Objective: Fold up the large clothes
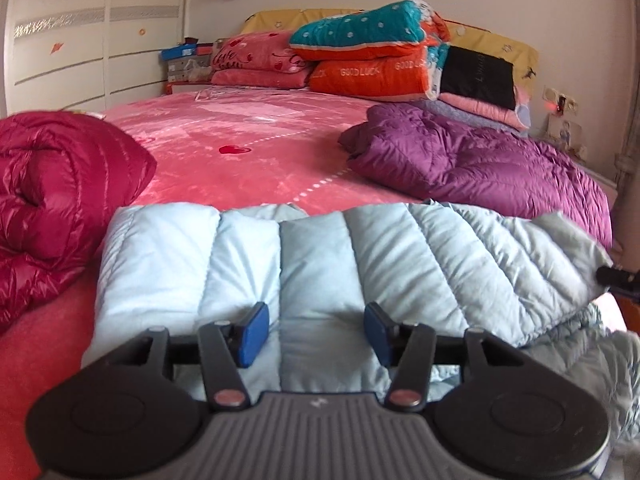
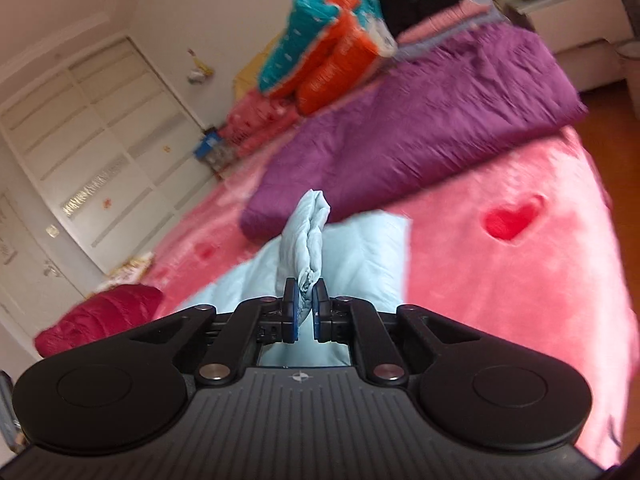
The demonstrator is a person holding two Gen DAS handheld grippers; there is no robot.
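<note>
Now the right gripper (image 2: 306, 312) jaws pinch the pale-blue jacket (image 2: 308, 236).

Orange quilt (image 1: 372, 74): "GOODLUCK", printed repeatedly along its folded edge.
Pink blanket (image 1: 256, 56): "love" in dark script.
Black cloth (image 1: 478, 72): faint lettering, unreadable.

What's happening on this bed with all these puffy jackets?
A person is folding a light blue padded jacket on the pink bedspread, with a gripper in each hand. The right gripper is pinched shut on a bunched edge of the jacket. The left gripper hangs open over the jacket's middle, gripping nothing. A dark red jacket lies bundled at one side and a purple one lies rumpled at the other.
</note>
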